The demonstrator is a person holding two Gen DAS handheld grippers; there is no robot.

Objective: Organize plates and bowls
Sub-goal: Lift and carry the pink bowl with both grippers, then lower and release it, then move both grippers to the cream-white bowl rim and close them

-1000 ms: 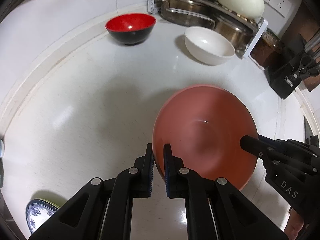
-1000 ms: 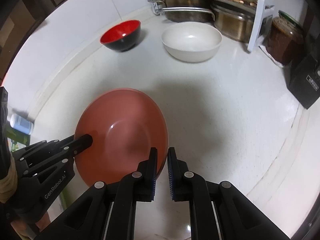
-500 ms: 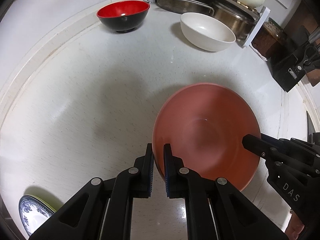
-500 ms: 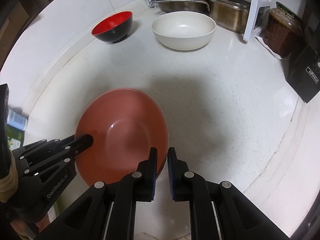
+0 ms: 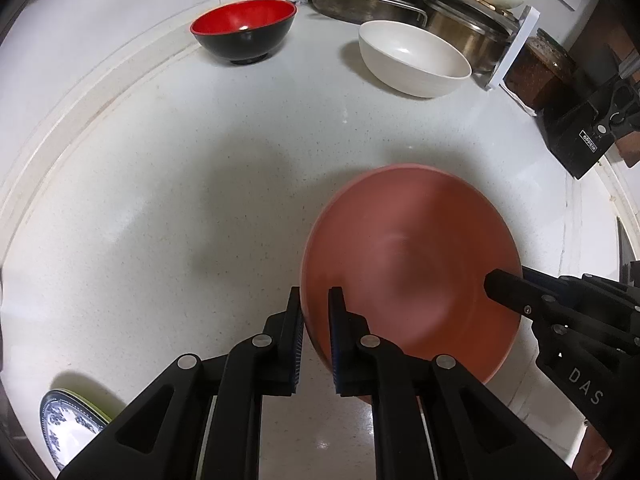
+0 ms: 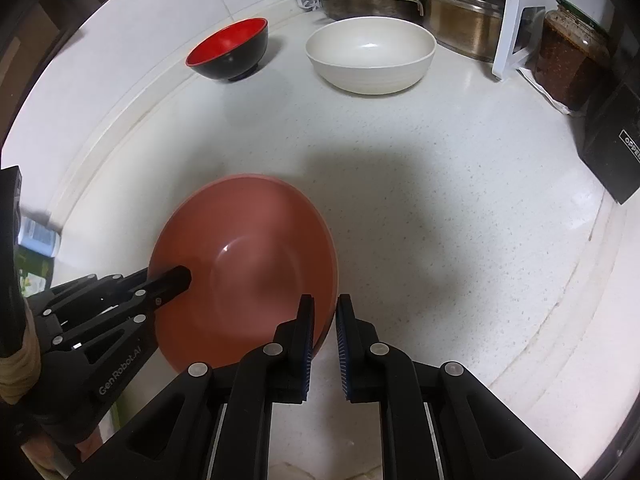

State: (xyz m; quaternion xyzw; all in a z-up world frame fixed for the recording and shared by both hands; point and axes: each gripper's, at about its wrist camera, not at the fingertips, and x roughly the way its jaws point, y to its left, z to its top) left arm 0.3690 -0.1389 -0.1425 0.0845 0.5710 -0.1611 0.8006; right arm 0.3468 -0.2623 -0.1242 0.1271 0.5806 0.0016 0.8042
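Both tools were clamped on the big terracotta bowl [image 5: 408, 264], the left tool [image 5: 314, 320] pinching its left rim and the right tool [image 6: 323, 326] its right rim, so it hung over the speckled white bench [image 5: 180, 184]. Further back, the red-and-black bowl [image 5: 244, 32] and cream bowl [image 5: 412, 58] sat near the pot rack [image 5: 516, 52].
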